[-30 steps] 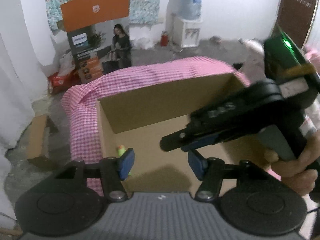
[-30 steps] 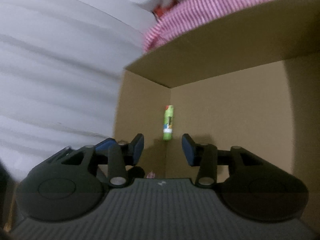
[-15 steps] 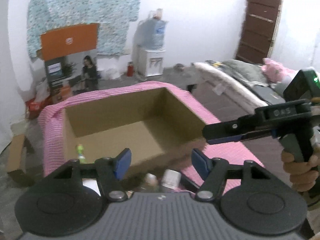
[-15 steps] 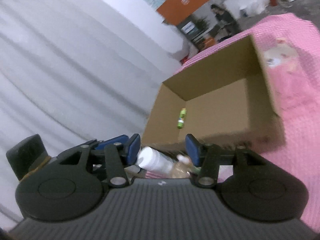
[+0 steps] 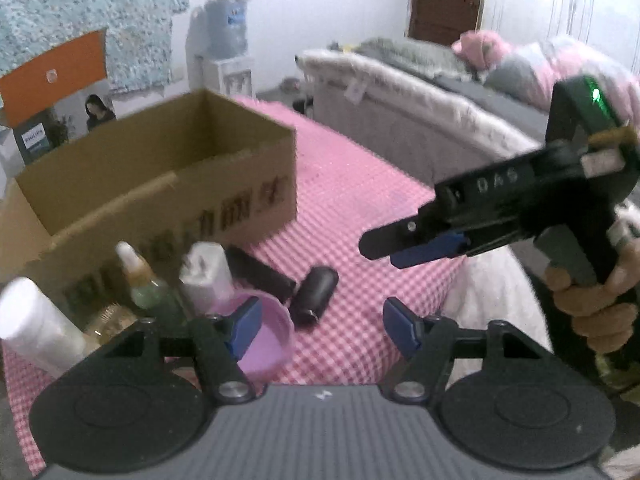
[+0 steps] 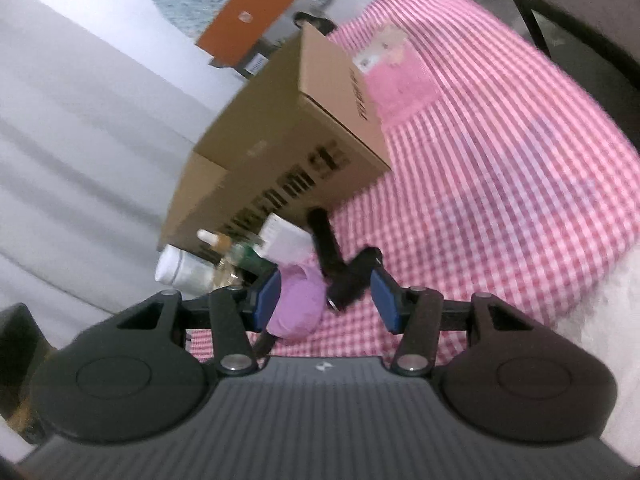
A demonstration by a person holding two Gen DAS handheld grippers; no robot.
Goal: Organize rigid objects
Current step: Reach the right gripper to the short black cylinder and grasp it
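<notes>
Left wrist view: the left gripper hangs over the near edge of the pink checked cloth, fingers spread wide apart and holding nothing. The landmark is the cardboard box, open at the top. A cluster of small items stands against the box's printed front wall, likely staged there so each one is a short lift from the opening: a white bottle, a dropper bottle, a white carton and a pink lid.

Two dark items lie flat on the cloth in front of the box:
- a black bar, one end near the box wall, long axis running diagonally away from it;
- a black cylinder, just beside the bar, long axis slanting toward the box, its capped end facing the camera.

The right gripper is also spread apart and empty — in the right wrist view the cylinder lies between its fingers' line of sight, so that item is probably the next pick. A grasp across the short axis would suit it, since a round body can roll on the cloth.
</notes>
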